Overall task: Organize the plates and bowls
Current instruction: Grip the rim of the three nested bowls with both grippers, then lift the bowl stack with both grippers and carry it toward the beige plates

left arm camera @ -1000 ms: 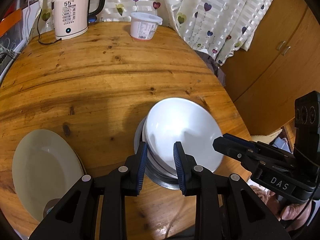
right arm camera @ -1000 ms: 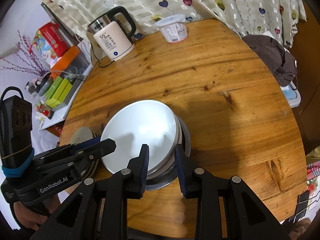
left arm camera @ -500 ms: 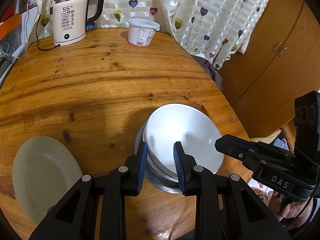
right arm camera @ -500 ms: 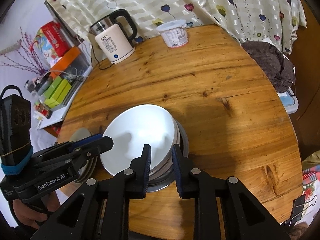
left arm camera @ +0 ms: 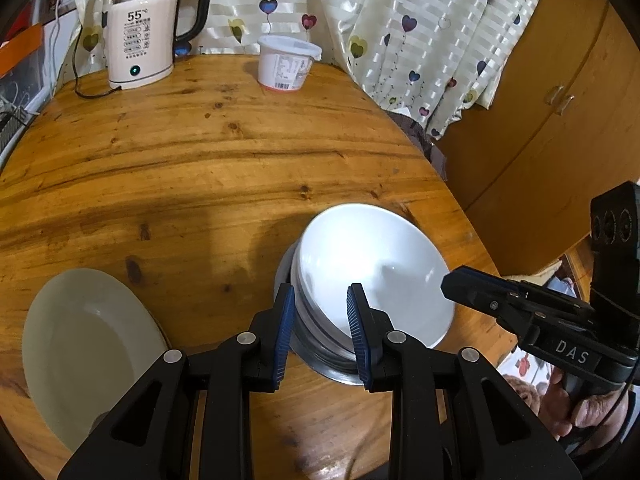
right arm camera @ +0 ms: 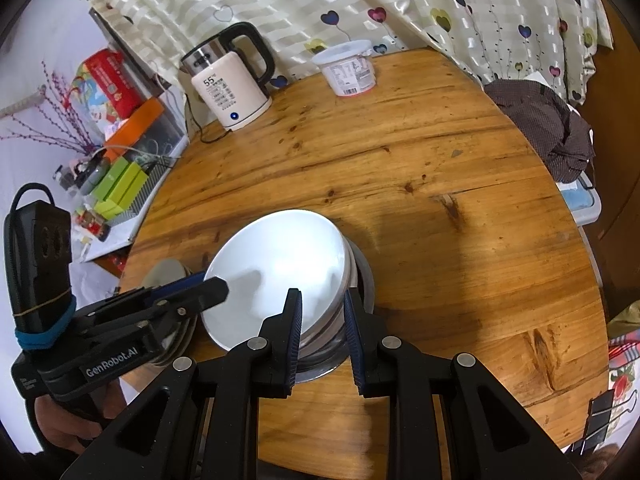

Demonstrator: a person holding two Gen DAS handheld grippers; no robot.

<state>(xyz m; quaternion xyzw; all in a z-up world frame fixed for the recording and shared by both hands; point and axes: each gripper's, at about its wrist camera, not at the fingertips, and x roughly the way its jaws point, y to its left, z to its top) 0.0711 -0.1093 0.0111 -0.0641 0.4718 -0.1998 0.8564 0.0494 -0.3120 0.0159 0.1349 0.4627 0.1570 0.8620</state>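
Observation:
A stack of white bowls [left arm camera: 372, 264] sits in a metal bowl [left arm camera: 332, 368] near the front of the round wooden table [left arm camera: 200, 152]. My left gripper [left arm camera: 320, 320] is shut on the left rim of the stack, one finger inside and one outside. My right gripper [right arm camera: 322, 320] is shut on the right rim of the same stack [right arm camera: 276, 268]. Each gripper shows in the other's view: the right one [left arm camera: 452, 284] and the left one [right arm camera: 220, 288]. A stack of cream plates [left arm camera: 88, 344] lies to the left.
A white electric kettle [left arm camera: 140, 40] and a lidded white tub [left arm camera: 286, 64] stand at the table's far edge by the curtain. A dark cloth [right arm camera: 552, 132] lies off the table's right side. A cluttered shelf [right arm camera: 116, 172] is at the left. Wooden cabinets [left arm camera: 560, 100] stand to the right.
Both cameras have risen and pulled back slightly, so the table looks farther away. The bowl stack stays held between the fingers of both grippers.

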